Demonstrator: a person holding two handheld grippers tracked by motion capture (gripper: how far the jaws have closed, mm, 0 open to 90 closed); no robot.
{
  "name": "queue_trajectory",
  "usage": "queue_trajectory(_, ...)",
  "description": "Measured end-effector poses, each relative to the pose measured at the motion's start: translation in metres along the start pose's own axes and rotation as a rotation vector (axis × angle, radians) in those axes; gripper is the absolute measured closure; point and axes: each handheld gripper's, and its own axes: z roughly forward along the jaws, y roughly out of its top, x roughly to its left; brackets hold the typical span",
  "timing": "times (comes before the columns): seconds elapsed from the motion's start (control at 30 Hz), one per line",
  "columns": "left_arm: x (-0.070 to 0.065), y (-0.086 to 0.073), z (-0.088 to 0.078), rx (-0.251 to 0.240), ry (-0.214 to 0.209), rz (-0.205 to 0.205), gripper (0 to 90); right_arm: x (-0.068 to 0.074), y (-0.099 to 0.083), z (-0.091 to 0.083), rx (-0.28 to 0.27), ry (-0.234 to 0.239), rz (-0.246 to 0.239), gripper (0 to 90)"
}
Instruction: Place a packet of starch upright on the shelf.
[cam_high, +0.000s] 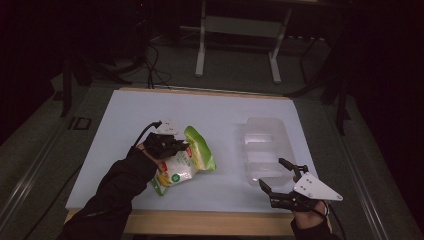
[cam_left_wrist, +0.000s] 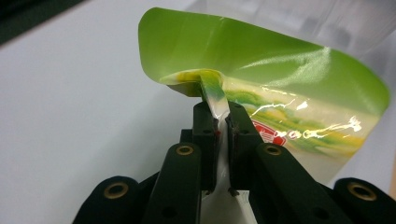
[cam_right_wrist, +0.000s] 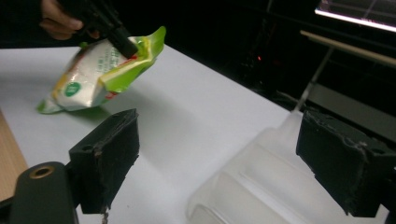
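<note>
A green and white snack bag (cam_high: 187, 160) lies left of the table's middle, its far end tilted up. My left gripper (cam_high: 172, 145) is shut on the bag's upper edge; in the left gripper view the two jaws pinch a fold of the bag (cam_left_wrist: 261, 79) between them (cam_left_wrist: 222, 119). The right gripper view shows the bag (cam_right_wrist: 100, 70) raised at one end, held by the other gripper. My right gripper (cam_high: 274, 175) stands open near the front right, just before a clear plastic tray (cam_high: 264, 147). Nothing sits between its fingers (cam_right_wrist: 109, 158).
The white table top (cam_high: 125, 120) has a wooden front edge (cam_high: 200, 222). The clear tray (cam_right_wrist: 261, 186) lies close under my right gripper. A white stand (cam_high: 237, 30) and cables sit on the dark floor beyond the table.
</note>
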Motion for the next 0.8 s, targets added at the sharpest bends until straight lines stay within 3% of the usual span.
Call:
queue_trajectory(0.17,-0.003,0.011,-0.013,-0.067,0.002,-0.011,85.8,0.003,0.005,-0.001,-0.002,0.02,-0.01,12.3)
queue_trajectory(0.23,-0.007,0.016,-0.017,-0.089,-0.002,-0.007,85.8,0.003,0.007,-0.001,0.01,-0.011,0.012,11.6)
queue_trajectory(0.3,-0.01,0.022,-0.02,-0.118,0.0,-0.007,85.8,0.0,0.007,-0.001,-0.002,-0.006,0.072,10.7)
queue_trajectory(0.37,-0.01,0.022,-0.02,-0.118,0.0,-0.007,85.8,-0.001,0.008,-0.001,-0.002,0.002,0.097,10.7)
queue_trajectory(0.4,-0.014,0.029,-0.022,-0.178,0.009,-0.026,85.8,-0.002,0.011,-0.001,-0.021,0.005,0.123,10.1)
queue_trajectory(0.53,-0.02,0.036,-0.024,-0.221,0.02,-0.028,85.8,0.0,0.017,-0.001,-0.032,0.023,0.116,10.0)
queue_trajectory(0.8,-0.032,0.054,-0.031,-0.362,0.048,-0.079,85.9,0.005,0.039,0.016,-0.028,0.084,0.098,12.8)
